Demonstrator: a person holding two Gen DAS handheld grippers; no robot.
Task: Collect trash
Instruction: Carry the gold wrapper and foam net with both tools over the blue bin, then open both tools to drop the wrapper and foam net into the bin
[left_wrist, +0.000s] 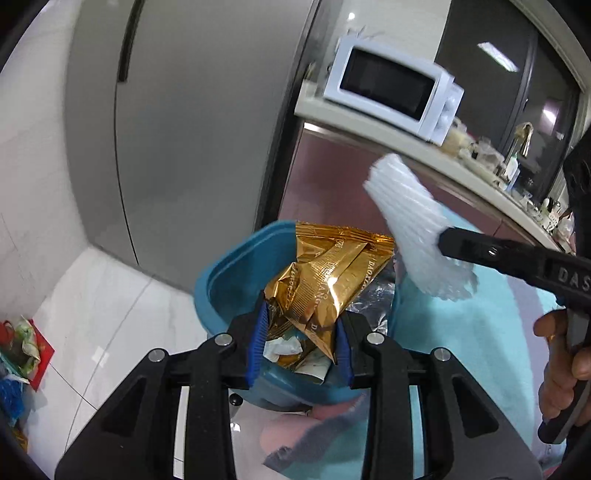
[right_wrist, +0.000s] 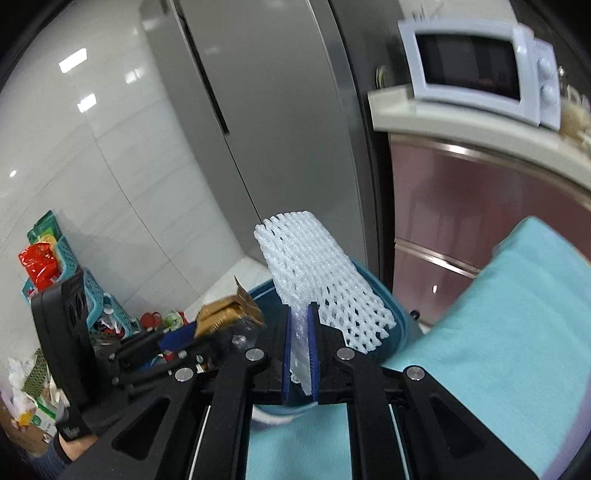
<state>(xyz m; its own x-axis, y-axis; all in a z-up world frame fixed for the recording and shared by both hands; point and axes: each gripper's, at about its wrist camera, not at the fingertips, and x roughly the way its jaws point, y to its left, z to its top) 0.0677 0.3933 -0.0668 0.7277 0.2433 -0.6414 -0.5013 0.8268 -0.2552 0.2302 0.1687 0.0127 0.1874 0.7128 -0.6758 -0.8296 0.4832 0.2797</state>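
Observation:
My left gripper (left_wrist: 301, 321) is shut on a crumpled gold foil wrapper (left_wrist: 332, 273), which it holds just over a blue bin (left_wrist: 221, 266). Crumpled paper and silver foil lie inside the bin. My right gripper (right_wrist: 300, 314) is shut on a white foam net sleeve (right_wrist: 314, 273) that sticks up and forward over the blue bin (right_wrist: 373, 282). In the left wrist view the right gripper (left_wrist: 445, 238) comes in from the right with the foam net (left_wrist: 410, 221) above the bin's right rim. In the right wrist view the left gripper (right_wrist: 218, 334) shows at the left with the gold wrapper (right_wrist: 225, 314).
A grey fridge (left_wrist: 177, 129) stands behind the bin. A white microwave (left_wrist: 391, 88) sits on a cluttered counter (left_wrist: 480, 173) to the right. Teal cloth (right_wrist: 498, 332) lies beside the bin. Loose packaging (left_wrist: 18, 347) and blue baskets (right_wrist: 92, 295) crowd the floor at the left wall.

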